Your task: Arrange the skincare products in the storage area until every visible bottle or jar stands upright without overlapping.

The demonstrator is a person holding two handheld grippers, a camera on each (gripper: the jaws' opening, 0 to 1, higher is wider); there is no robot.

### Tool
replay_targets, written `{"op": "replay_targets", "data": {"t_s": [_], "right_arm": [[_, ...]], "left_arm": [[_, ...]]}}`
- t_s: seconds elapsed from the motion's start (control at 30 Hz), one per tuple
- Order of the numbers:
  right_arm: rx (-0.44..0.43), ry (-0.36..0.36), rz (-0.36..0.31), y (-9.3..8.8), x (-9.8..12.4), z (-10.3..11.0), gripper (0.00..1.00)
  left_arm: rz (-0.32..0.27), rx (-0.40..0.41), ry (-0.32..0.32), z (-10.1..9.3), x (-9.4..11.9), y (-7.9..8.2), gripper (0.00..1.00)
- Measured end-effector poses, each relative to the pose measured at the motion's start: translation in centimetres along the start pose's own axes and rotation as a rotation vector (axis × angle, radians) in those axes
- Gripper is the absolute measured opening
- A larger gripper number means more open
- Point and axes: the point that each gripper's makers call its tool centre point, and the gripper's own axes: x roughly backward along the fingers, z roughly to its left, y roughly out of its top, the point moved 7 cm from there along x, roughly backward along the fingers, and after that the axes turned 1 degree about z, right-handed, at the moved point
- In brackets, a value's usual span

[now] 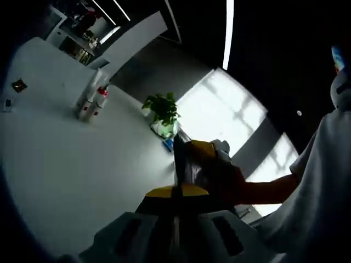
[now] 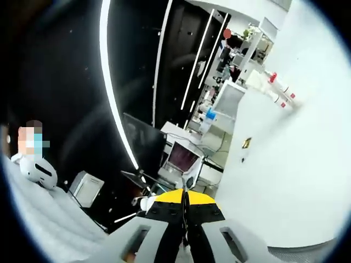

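White desk (image 1: 60, 164) fills the left gripper view from 7 to 11 o'clock, tilted w/ the camera; in the right gripper view it takes the 2–5 o'clock side. A person's white sleeve (image 1: 315, 197) sits at 4 o'clock in the left gripper view, hand (image 1: 222, 178) wrapped round another yellow-tipped gripper (image 1: 192, 156) near centre. Potted plant (image 1: 162, 112) stands on the desk's far edge at abt 12 o'clock from there.

Skincare bottles (image 1: 93, 101), white w/ red caps, stand as a tight cluster at 10 o'clock, well apart from both tools; same group looks to lie at 2 o'clock in the right gripper view, too small to tell if upright or touching.

Left gripper (image 1: 176, 205): jaws pressed together, nothing between. Right gripper (image 2: 185, 211): jaws likewise closed, empty.

Judgement: approach not begun. Risks: bottles packed close, so closed jaws coming in could knock one into its neighbour; both views badly rolled, so misjudging the desk plane is easy. Small item (image 1: 19, 85) at 9 o'clock unidentifiable.
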Motion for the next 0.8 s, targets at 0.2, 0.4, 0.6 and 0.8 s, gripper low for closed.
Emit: {"op": "replay_targets", "data": {"t_s": [0.2, 0.4, 0.6, 0.8], "right_arm": [[0.105, -0.041, -0.024, 0.0, -0.3, -0.1, 0.03], [0.123, -0.041, 0.027, -0.9, -1.4, -0.1, 0.38], [0.107, 0.004, 0.109, -2.0, -1.8, 0.1, 0.34], [0.13, 0.051, 0.201, -3.1, -2.0, 0.7, 0.1]], "left_arm": [[-0.044, 0.026, -0.012, 0.1, 0.3, 0.4, 0.0], [-0.085, 0.056, -0.019, 0.1, 0.6, 0.8, 0.0], [-0.168, 0.138, -0.029, 0.5, 1.2, 1.6, 0.0], [-0.209, 0.19, -0.061, 0.5, 1.3, 1.9, 0.0]]}}
